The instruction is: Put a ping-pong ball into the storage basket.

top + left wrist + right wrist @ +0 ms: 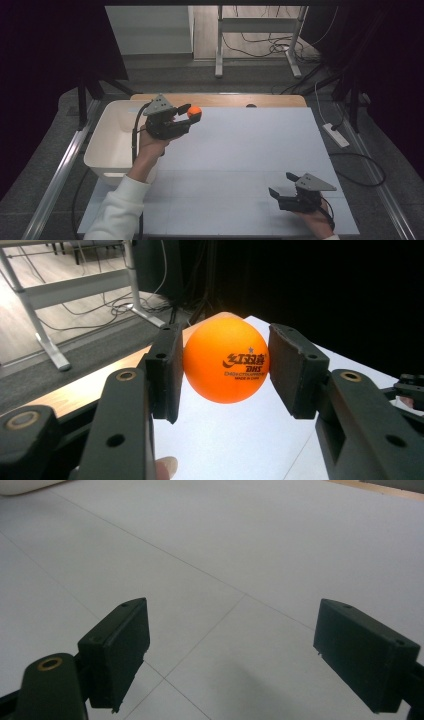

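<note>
An orange table-tennis ball (pixel 194 112) with dark print is held above the table's far left part, next to the white bin (pixel 107 142). My left gripper (pixel 189 114) is shut on it. In the left gripper view the ball (pixel 226 359) sits squeezed between the two black pads (pixel 166 371). My right gripper (pixel 283 185) rests low near the table's front right corner, jaws wide apart with nothing between them. In the right gripper view its gripper (pixel 232 652) stands over the bare white surface.
A white tabletop (pixel 240 165) with faint seams lies ahead. The white bin stands along its left edge. A wooden strip (pixel 225 100) runs along the far edge. A metal table frame (pixel 257 45) and loose cables lie on the floor beyond.
</note>
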`<state>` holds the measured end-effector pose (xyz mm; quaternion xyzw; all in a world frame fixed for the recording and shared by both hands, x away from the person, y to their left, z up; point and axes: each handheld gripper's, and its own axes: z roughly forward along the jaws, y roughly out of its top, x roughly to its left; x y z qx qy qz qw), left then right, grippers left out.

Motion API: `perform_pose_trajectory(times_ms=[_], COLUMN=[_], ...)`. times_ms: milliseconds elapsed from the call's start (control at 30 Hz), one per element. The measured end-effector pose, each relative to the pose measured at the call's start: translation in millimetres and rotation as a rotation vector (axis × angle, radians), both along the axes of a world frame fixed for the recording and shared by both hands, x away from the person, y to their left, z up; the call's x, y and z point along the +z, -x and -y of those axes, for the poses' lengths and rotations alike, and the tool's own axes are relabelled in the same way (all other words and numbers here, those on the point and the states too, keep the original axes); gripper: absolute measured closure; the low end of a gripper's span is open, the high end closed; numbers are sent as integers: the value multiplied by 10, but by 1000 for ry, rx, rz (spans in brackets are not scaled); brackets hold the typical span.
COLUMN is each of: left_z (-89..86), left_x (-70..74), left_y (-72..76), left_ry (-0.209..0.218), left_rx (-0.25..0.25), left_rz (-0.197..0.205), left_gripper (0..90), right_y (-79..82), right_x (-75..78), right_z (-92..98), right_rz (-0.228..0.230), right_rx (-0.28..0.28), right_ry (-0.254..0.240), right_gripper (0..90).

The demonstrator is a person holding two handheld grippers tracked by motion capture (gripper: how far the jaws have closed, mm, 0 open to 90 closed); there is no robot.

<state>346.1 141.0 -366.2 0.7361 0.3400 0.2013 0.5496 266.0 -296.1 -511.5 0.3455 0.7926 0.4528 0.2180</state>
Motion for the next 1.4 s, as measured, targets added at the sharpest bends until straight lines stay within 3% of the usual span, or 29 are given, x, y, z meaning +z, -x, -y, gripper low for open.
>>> perform_pose_trajectory(times_ms=[1400], left_z=[-677], left_x=[-35], left_y=[99], left_ry=[1], left_rx=[180], left_rz=[-12], left_gripper=[507], right_y=[-12], right_x=[-1], right_z=[-15], right_rz=[-1], right_rx=[-4], right_ry=[4], right_gripper=[150])
